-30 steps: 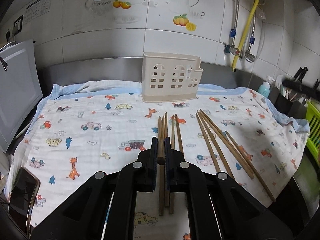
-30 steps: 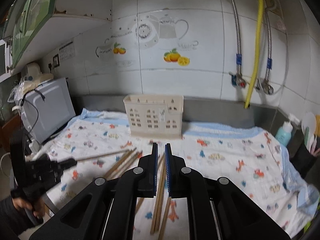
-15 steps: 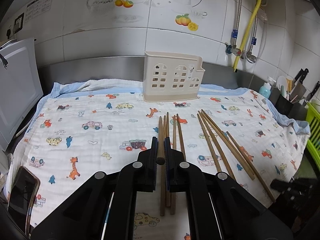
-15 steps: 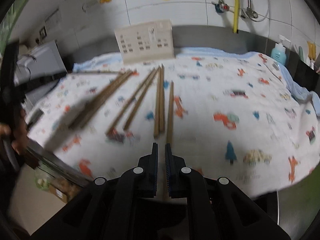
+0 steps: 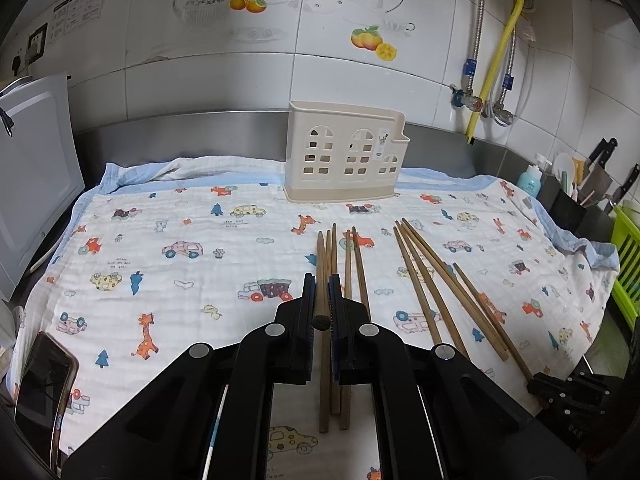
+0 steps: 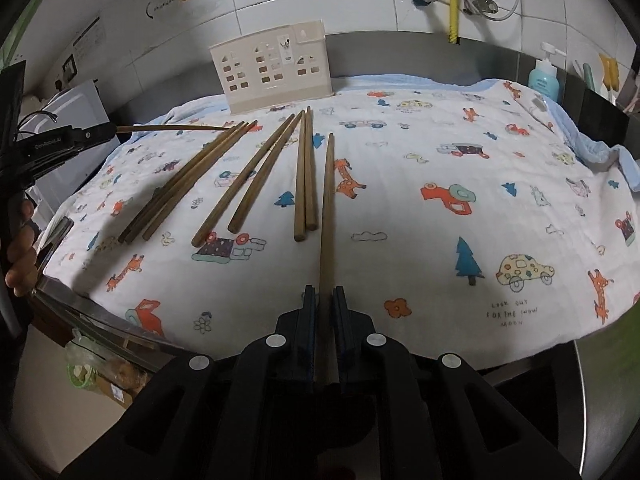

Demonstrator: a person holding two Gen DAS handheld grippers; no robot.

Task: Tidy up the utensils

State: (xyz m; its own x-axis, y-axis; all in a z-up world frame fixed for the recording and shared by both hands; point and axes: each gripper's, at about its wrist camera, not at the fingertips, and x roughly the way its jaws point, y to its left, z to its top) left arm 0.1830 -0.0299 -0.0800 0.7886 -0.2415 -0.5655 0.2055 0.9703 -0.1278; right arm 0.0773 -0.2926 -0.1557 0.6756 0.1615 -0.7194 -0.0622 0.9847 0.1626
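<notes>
The left gripper (image 5: pixel 322 292) is pinching a single wooden chopstick (image 5: pixel 321 264) between its pressed-together fingers, the round butt end showing just behind the pads and the shaft sticking out ahead, raised over the printed cloth (image 5: pixel 168 216). The right wrist view is showing that same chopstick (image 6: pixel 172 128) from the side, hanging level above the cloth's far left corner, gripped by a black tool held in a hand (image 6: pixel 20 256). The right gripper (image 6: pixel 325 300) is sitting low at the cloth's near edge with its jaws opening and a lone chopstick (image 6: pixel 327 208) running between them (whether the pads are pressing it I cannot tell). Only the left wrist view is showing a phone (image 5: pixel 44 384) lying at the cloth's near left corner and a knife block (image 5: pixel 572 208) off to the right; only the right one is catching a blue soap bottle (image 6: pixel 543 78). Loose chopsticks (image 6: pixel 248 184) are lying in small groups across the cloth, and the cream utensil holder (image 5: pixel 346 160) is standing upright at the back.
</notes>
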